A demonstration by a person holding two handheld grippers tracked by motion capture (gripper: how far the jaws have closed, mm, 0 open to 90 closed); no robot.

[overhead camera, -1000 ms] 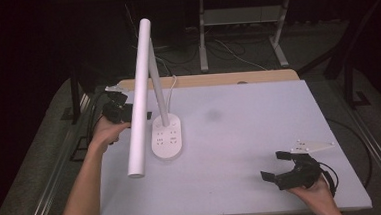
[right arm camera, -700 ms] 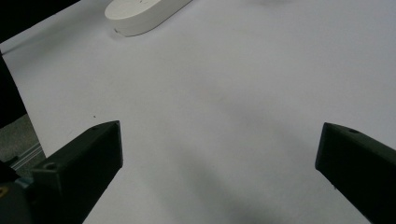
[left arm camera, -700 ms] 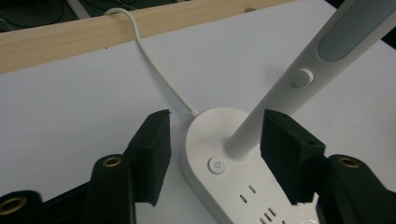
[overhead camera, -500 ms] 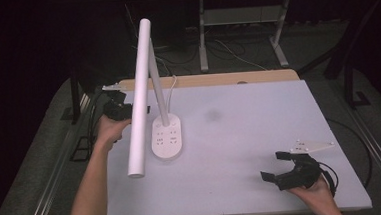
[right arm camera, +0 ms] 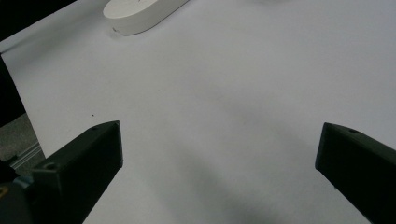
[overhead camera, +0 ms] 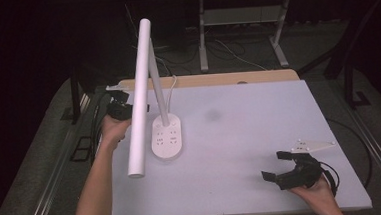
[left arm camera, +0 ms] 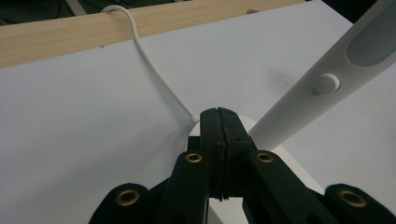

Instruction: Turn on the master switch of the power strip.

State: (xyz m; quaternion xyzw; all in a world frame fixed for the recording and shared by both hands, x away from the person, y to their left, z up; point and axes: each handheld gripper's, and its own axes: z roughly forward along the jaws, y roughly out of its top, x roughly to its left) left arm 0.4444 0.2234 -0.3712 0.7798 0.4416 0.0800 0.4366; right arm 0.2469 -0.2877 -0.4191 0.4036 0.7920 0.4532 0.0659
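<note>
A white desk lamp stands on the left part of the white table [overhead camera: 259, 123]; its oval base [overhead camera: 167, 137] carries sockets, and its long tube head [overhead camera: 139, 98] slants toward the front. My left gripper [overhead camera: 128, 110] is beside the lamp on its left, partly behind the tube. In the left gripper view its jaws are pressed together with nothing between them [left arm camera: 219, 116], just in front of the lamp base [left arm camera: 280, 163] and the stem with a round button [left arm camera: 327, 83]. My right gripper [overhead camera: 277, 165] rests open near the front right edge, jaws wide apart [right arm camera: 219, 144] over bare table.
A white cord [left arm camera: 154, 65] runs from the lamp base over the wooden strip [overhead camera: 207, 80] at the table's far edge. A faint dark smudge [overhead camera: 212, 115] marks the table's middle. Beyond the table are a desk frame [overhead camera: 238, 19], cables and dark floor.
</note>
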